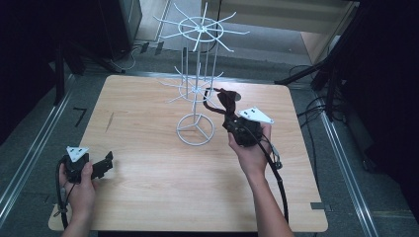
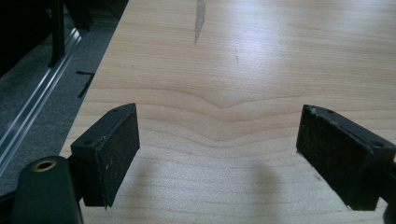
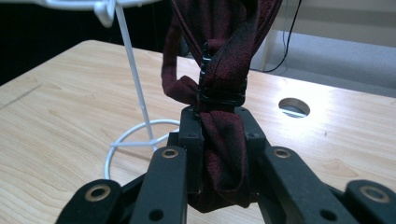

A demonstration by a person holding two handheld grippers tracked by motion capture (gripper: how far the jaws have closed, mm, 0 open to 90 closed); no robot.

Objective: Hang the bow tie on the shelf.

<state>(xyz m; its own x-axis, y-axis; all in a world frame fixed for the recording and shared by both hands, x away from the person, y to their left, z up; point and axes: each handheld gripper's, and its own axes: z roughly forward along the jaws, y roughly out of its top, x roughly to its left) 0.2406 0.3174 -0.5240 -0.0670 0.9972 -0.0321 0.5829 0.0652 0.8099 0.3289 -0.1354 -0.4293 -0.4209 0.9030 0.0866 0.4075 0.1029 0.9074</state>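
Nearest the person, at the front left corner of the bench (image 1: 148, 197), the left hand (image 1: 81, 190) holds the left claw (image 1: 101, 167) low over the wood. From its own camera, the left claw (image 2: 219, 158) has its two black pads spread wide apart, with nothing between them but bare wood grain and their own soft shadows.

Further in and toward the right, the right hand (image 1: 252, 150) lifts the right claw (image 1: 230, 116) above the bench, with a black cable trailing back along the forearm. From its own camera, the right claw (image 3: 219, 140) is clamped tight on a strip of dark red cloth (image 3: 224, 154). The cloth is squeezed between the jaws, bunches out below them, and runs up and out of the top of that view; a black band crosses it just above the jaw tips.

In the high view the dark red cloth (image 1: 225, 101) rises from the claw toward the lower ring of arms on the white wire rack (image 1: 197, 89), close beside its central pole. I cannot tell whether it rests on an arm. The rack's round base (image 1: 195, 129) stands near the middle of the bench, just left of the right claw, and its upper ring of arms spreads out beyond
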